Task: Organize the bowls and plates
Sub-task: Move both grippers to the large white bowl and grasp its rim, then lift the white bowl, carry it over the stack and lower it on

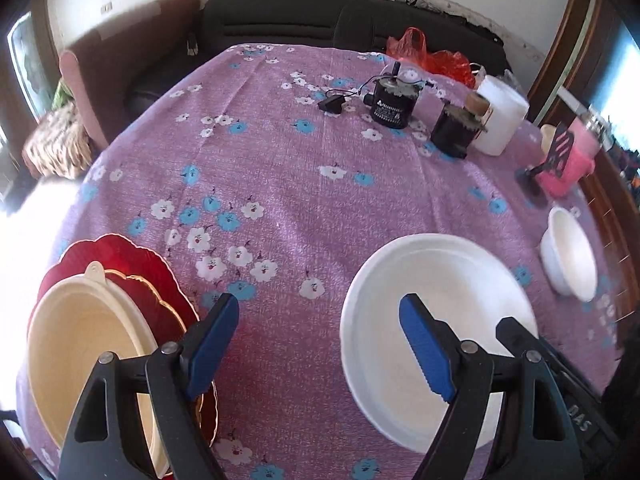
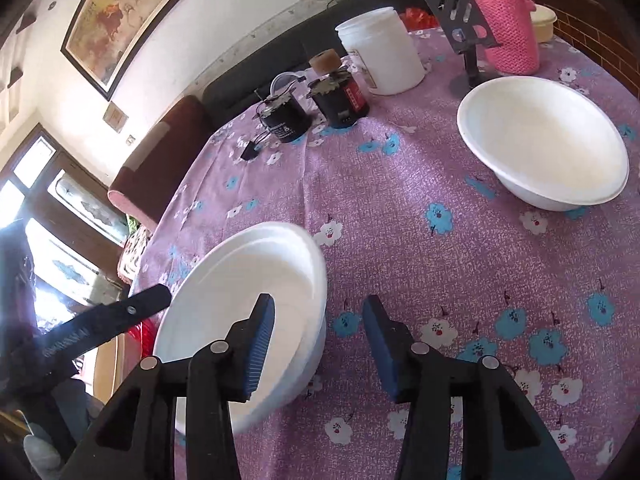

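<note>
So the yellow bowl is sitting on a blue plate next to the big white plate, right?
Not quite. The yellow bowl is sitting on a red plate with a wavy gold edge, not a blue one. The left wrist view shows it. The rest is right: the big white plate lies beside them on the purple flowered tablecloth.

Only "DAS" legible, on black arm (image 1: 580, 420); other labels unreadable.

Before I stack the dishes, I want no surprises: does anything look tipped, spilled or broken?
Nothing spilled or broken. The white plate looks tilted in the right wrist view, though the lens may cause that. The cream bowl sits off-centre on the red plate.
</note>
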